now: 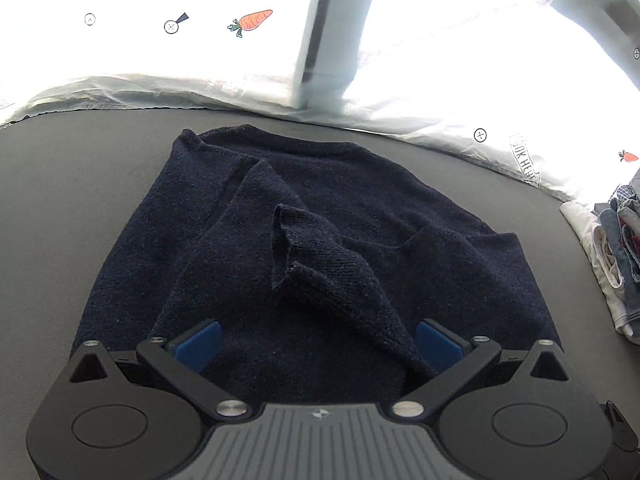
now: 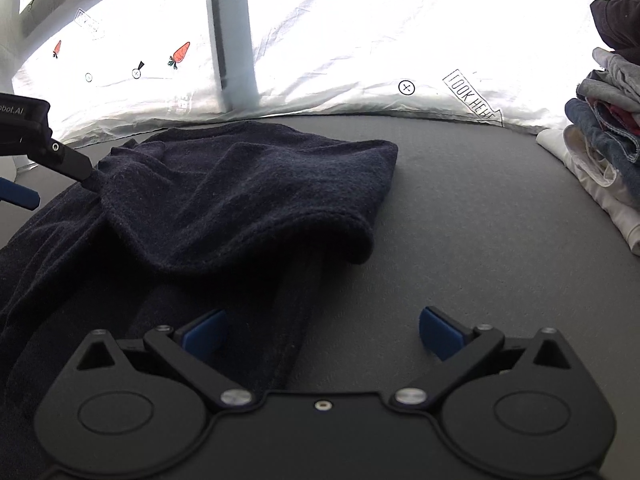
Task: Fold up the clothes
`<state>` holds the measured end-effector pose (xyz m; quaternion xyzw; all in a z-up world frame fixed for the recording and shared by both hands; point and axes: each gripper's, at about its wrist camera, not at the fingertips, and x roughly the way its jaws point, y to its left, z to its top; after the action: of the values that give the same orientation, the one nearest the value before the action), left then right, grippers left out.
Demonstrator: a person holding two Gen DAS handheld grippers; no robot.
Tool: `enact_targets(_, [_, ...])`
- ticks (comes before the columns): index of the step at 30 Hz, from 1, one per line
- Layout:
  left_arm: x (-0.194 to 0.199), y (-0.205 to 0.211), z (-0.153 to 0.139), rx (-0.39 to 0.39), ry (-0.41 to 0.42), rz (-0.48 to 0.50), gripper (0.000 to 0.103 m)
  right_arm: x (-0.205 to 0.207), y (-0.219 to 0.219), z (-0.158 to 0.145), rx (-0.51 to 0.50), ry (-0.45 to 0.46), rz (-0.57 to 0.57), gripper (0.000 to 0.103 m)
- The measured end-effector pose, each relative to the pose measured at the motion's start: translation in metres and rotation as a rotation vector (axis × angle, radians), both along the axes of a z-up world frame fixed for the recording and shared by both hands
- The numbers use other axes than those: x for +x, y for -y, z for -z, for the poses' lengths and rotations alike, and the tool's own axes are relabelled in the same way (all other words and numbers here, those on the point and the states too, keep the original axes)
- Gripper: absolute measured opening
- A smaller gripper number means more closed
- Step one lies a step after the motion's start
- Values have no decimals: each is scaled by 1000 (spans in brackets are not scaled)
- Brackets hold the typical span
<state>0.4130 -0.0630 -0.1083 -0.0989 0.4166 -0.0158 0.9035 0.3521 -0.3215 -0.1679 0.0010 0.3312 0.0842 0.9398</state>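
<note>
A dark navy knit sweater [image 1: 320,216] lies on the grey table [image 1: 60,200], with a sleeve folded across its middle. My left gripper [image 1: 318,344] hovers over its near part, jaws wide open; the blue pads [image 1: 198,346] hold nothing, though a sleeve fold runs close by the right pad. In the right wrist view the sweater [image 2: 224,192] fills the left half, its folded edge bulging up. My right gripper [image 2: 322,332] is open at the sweater's right edge, left pad over cloth, right pad over bare table [image 2: 480,240]. One finger [image 2: 68,162] of my left gripper shows at the left edge, against the sweater.
A stack of folded clothes [image 2: 604,132] stands at the table's right side, also seen at the right edge of the left wrist view as a stack [image 1: 616,256]. A white printed sheet [image 1: 160,60] and a pale upright post [image 1: 332,32] back the table.
</note>
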Motion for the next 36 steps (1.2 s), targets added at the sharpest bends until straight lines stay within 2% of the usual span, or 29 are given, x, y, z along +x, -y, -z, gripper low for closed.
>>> enact_targets(2, [5, 2, 1, -8, 6, 14, 94, 0, 1, 0, 2, 1, 0, 103])
enact_targets(4, [15, 5, 5, 6, 0, 36, 77, 0, 0, 1, 0, 2, 0, 103])
enact_targets(6, [24, 6, 10, -2, -5, 34, 76, 0, 0, 1, -1, 2, 0, 103])
enact_targets(10, [39, 0, 15, -77, -11, -4, 73, -1, -1, 2, -2, 3, 2, 103])
enact_targets(11, [41, 0, 16, -81, -5, -11, 68, -2, -1, 2, -2, 4, 2, 103])
enact_targets(13, [47, 1, 17, -54, -11, -14, 37, -2, -1, 2, -3, 4, 3, 103])
enact_targets(15, [48, 1, 16, -50, -6, 8, 22, -3, -2, 3, -5, 4, 3, 103])
enact_targets(19, [39, -1, 5, -31, 38, 42, 17, -3, -5, 2, -17, -5, 14, 103])
enact_targets(23, [30, -13, -13, -8, 88, 67, 16, -3, -14, -3, -29, -59, 99, 103])
enact_targets(27, [25, -33, -41, 5, 174, 81, 16, -15, -24, -6, -36, -104, 164, 103])
enact_targets(31, [21, -61, -68, 22, 257, 76, 16, -28, -37, -8, -56, -129, 226, 103])
enact_targets(36, [19, -114, -83, 37, 306, 17, 15, -38, -60, -9, -122, -125, 314, 103])
